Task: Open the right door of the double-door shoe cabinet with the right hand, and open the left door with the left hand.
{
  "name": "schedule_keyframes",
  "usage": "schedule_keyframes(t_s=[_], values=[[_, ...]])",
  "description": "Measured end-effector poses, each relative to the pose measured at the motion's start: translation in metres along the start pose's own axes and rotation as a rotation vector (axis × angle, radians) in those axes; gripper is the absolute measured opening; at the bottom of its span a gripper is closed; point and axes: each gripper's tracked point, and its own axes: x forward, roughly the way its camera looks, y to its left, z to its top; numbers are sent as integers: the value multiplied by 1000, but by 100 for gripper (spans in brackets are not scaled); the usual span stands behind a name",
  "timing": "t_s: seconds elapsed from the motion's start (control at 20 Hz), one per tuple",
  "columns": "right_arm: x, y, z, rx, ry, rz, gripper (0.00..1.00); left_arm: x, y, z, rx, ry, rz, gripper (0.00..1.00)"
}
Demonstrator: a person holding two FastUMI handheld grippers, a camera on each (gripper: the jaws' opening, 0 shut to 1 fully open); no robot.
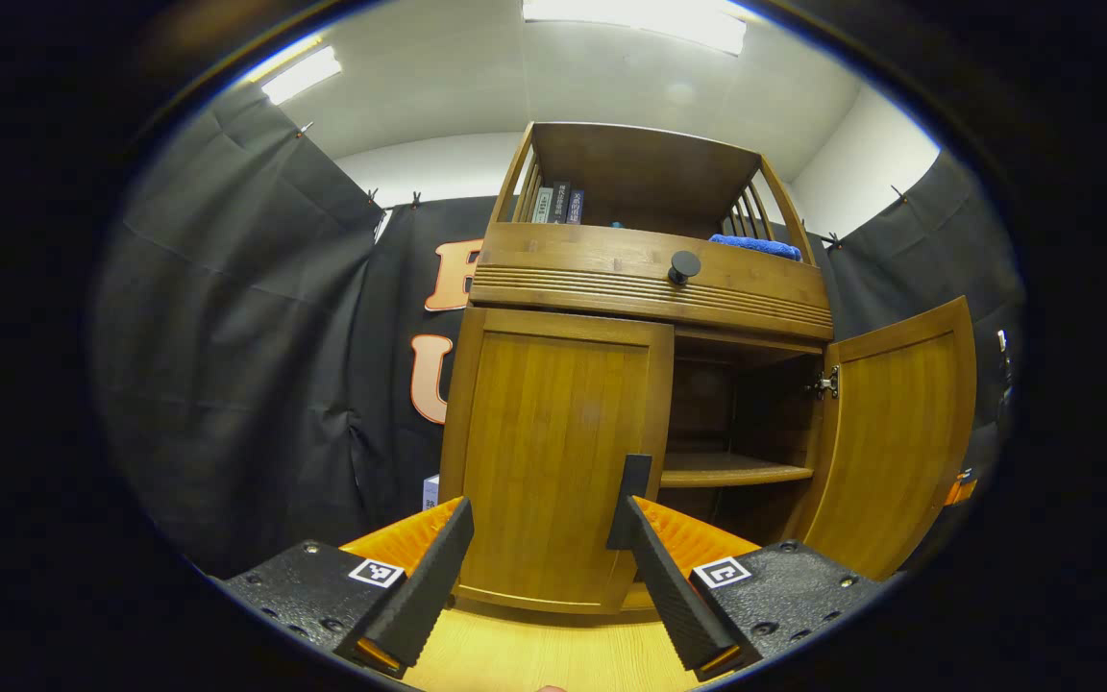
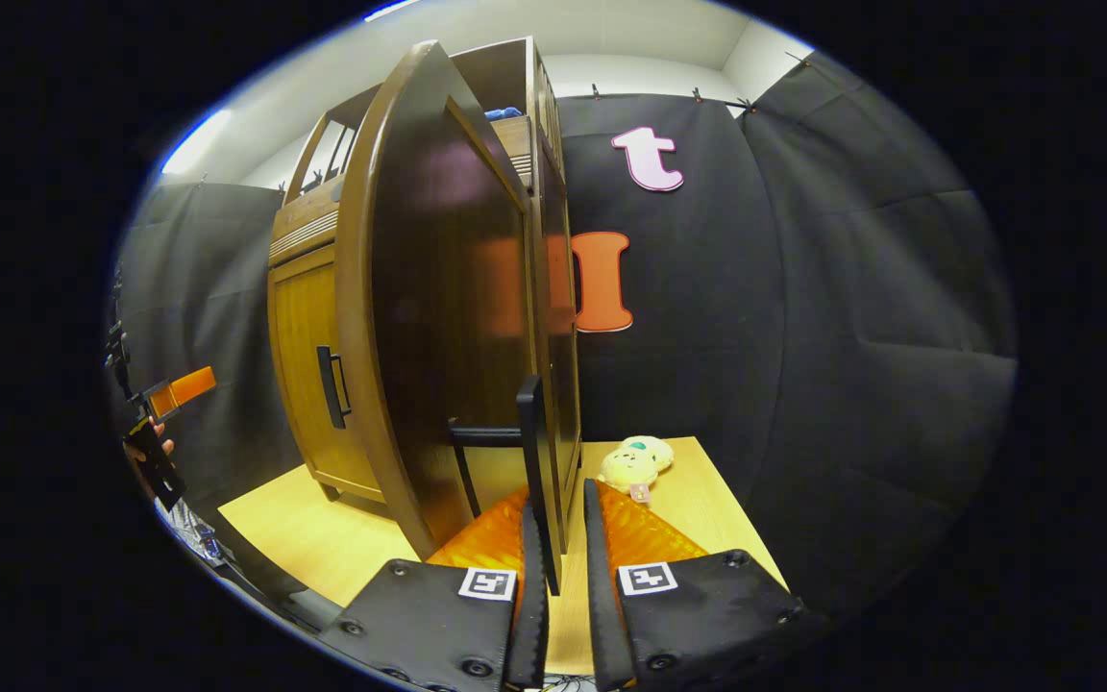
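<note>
The shoe cabinet [image 1: 650, 288] stands on the worktop [image 2: 323, 538]. Its right door [image 1: 899, 432] is swung open, the right claw [image 2: 563, 538] pinching that door's handle [image 2: 532, 452]. The left claw [image 1: 544, 557] is spread open before the closed left door [image 1: 553, 452], by its handle [image 1: 632, 500].

Your left gripper [image 1: 539, 548] is spread wide, level, nothing between its fingers. Your right gripper [image 2: 563, 567] has fingers nearly together, a narrow gap left. Far left in the right gripper view: your hand [image 2: 152, 450] holding the other gripper.
</note>
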Motion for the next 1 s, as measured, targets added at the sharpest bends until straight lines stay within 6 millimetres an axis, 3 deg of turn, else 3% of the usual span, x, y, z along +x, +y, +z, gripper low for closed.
schedule_keyframes(t_s=[0.1,0.2,0.3,0.5,0.6,0.65,0.7,0.8,1.0], values=[[1,-8,1,8,-3,5,26,-1,2,0,-1,0,8,94],[-1,-6,-2,15,-1,14,36,-1,3,-1,-2,6,11,92],[-1,-5,-2,4,1,18,28,-2,3,0,-2,5,13,91],[-8,-4,-6,22,-24,0,23,-2,1,1,1,-4,15,91],[-12,-4,-10,28,-27,-19,32,1,-3,-2,-6,7,2,95],[-16,-6,-13,18,-19,-39,35,1,-6,-3,-12,9,-5,92],[-19,-10,-20,4,-2,-69,30,2,-7,-2,-17,7,-10,92],[-34,-14,-29,1,10,-105,30,5,-11,-1,-15,3,-20,92],[-60,-10,-32,47,-20,-196,31,13,-22,-5,1,7,-61,92]])
